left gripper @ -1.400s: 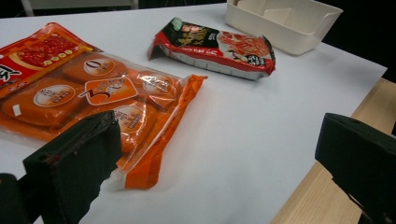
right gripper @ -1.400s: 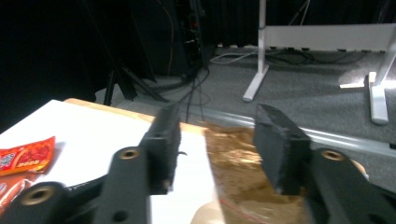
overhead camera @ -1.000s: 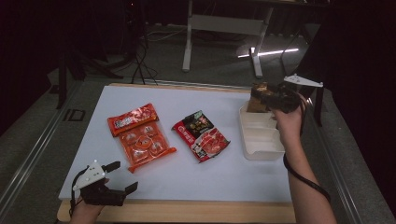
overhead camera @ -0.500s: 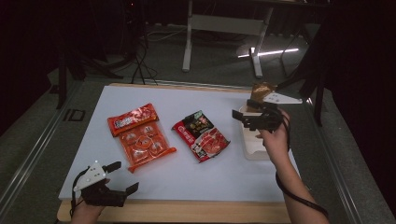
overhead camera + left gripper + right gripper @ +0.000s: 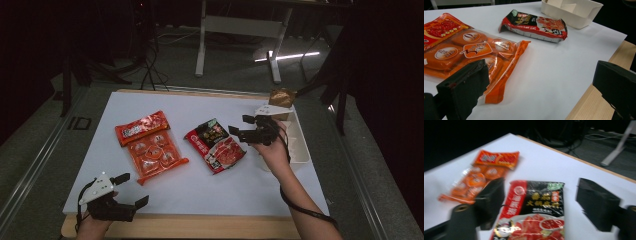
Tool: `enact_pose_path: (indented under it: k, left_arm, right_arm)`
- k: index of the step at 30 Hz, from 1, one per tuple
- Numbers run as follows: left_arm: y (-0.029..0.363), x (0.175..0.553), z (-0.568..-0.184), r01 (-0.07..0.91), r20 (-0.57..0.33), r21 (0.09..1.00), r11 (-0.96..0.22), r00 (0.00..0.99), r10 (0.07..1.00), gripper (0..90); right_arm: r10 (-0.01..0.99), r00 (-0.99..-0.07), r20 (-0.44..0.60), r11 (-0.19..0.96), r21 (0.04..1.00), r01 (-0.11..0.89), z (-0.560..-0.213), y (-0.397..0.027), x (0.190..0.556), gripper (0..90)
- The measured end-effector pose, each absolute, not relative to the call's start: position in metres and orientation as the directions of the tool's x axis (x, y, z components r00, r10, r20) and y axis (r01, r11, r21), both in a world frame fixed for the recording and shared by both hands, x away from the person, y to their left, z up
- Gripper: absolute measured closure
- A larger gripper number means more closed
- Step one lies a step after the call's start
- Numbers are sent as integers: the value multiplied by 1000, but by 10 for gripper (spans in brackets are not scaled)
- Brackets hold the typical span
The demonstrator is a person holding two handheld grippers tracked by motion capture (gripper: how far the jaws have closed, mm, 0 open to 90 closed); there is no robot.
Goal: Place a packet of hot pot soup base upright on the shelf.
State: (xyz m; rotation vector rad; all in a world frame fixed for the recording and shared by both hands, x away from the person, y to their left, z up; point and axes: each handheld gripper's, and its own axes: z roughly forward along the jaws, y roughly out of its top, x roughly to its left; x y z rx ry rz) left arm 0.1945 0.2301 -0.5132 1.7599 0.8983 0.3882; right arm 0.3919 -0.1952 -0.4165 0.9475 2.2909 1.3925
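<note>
Here the red-and-black soup-base packet (image 5: 216,145) lies flat, glossy; right tool (image 5: 242,130) above it gapes, narrowing, empty.

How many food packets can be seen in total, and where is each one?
3. The orange plastic packet of round cakes lies left on the white table. The red-and-black soup-base packet lies mid-table. The small brown packet stands at the cream tray's far end. The tray might hide more.

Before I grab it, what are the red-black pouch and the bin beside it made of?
The red-black pouch looks like glossy printed plastic film: light glints off it and it wrinkles near the sealed ends. The bin looks like matte cream moulded plastic, with smooth even walls and dividers inside, though coated fibre can't be ruled out.
</note>
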Motion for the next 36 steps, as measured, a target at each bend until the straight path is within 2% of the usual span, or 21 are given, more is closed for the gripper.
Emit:
enact_pose_path:
  k: [5, 7, 8, 11, 12, 14, 16, 21, 30, 36]
  left_arm:
    - [230, 195, -513, 382, -164, 913, -144, 666, 728, 1]
    - [230, 195, -513, 381, -164, 914, -143, 667, 726, 1]
    - [230, 195, -513, 381, -164, 914, -143, 667, 726, 1]
    - [230, 195, -513, 379, -164, 914, -143, 670, 724, 1]
    - [229, 195, -513, 379, -164, 914, -144, 670, 724, 1]
    - [229, 195, -513, 379, -163, 914, -146, 671, 723, 1]
    - [229, 195, -513, 378, -162, 914, -147, 672, 723, 1]
    - [229, 195, -513, 379, -163, 914, -147, 672, 723, 1]
    - [229, 195, -513, 378, -162, 914, -148, 673, 721, 1]
    - [228, 195, -512, 377, -161, 914, -148, 674, 721, 1]
  right_arm:
    - [695, -718, 48, 350, 850, 395, -429, -181, 396, 513]
    - [705, -706, 65, 337, 846, 414, -434, -177, 399, 643]
    - [705, -706, 65, 337, 846, 414, -434, -177, 399, 643]
    - [718, -695, 44, 367, 824, 432, -443, -171, 404, 776]
    - [723, -690, 38, 378, 815, 440, -447, -169, 406, 785]
    - [740, -671, 45, 374, 802, 466, -455, -168, 411, 865]
    - [758, -650, 57, 362, 792, 492, -464, -168, 414, 898]
    - [806, -591, 0, 396, 742, 540, -484, -164, 421, 899]
    - [875, -482, -44, 388, 659, 644, -510, -168, 439, 900]
    - [900, -435, -13, 349, 617, 705, -519, -170, 444, 900]
